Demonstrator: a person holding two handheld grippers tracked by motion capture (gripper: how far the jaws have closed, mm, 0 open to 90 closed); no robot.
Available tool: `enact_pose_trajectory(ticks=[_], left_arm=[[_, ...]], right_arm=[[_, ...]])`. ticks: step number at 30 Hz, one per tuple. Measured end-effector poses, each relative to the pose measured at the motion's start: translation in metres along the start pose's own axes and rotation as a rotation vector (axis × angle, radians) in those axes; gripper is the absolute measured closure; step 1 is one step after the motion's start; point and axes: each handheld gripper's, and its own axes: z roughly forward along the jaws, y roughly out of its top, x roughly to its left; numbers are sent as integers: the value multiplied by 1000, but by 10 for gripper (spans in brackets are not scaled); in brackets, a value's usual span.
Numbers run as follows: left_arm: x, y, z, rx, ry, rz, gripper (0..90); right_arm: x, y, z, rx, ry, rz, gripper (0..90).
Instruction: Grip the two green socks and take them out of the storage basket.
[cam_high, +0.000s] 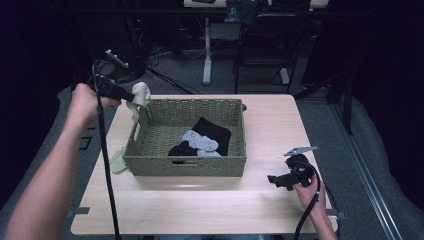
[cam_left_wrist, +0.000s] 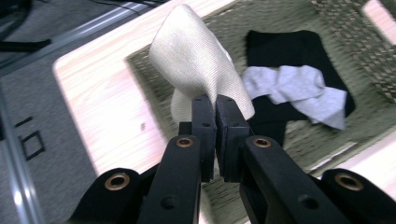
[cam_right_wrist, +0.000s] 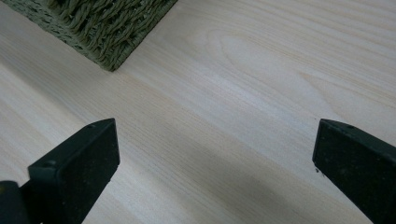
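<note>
Between left gripper jaws: beige sock | over basket corner

Light: overhead, bright on the table | room beyond dark | soft shadow beside the basket | left gripper view's background motion-blurred | right gripper view sharp

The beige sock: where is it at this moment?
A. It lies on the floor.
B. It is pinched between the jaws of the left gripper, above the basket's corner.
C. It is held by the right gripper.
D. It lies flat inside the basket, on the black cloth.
B: the left gripper has its jaws closed on the beige sock, which hangs over a corner of the basket.
</note>
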Motion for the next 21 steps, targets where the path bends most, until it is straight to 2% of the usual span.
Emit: enact_pose_trajectory(ticks=[3, 4, 8, 11, 12, 13, 15, 17, 18, 19, 21], left_arm=[[7, -7, -5, -3, 15, -20, 878], [15, -14, -8, -4, 28, -44, 878], [30, -30, -12, -4, 49, -83, 878], [37, -38, -12, -7, 66, -101, 878], [42, -46, -11, -13, 93, -108, 879], [42, -46, -11, -13, 93, -108, 879], [51, -59, -7, -6, 111, -131, 879], [54, -63, -5, 3, 112, -136, 880], [58, -72, -1, 7, 116, -155, 880], [58, -72, -1, 7, 116, -155, 880], [64, -84, 6, 17, 114, -180, 880]], right_arm=[[0, 0, 0, -3, -2, -3, 0], [0, 0, 0, -1, -1, -2, 0], [0, 0, 0, 2, 0, 2, 0], [0, 0, 0, 0, -1, 0, 0], [0, 0, 1, -2, -2, 2, 0], [0, 0, 1, 1, 1, 3, 0], [0, 0, 1, 3, -1, 1, 0], [1, 1, 1, 3, 2, 3, 0], [1, 1, 1, 3, 2, 2, 0], [1, 1, 1, 3, 2, 2, 0], [1, 1, 1, 2, 2, 3, 0]])
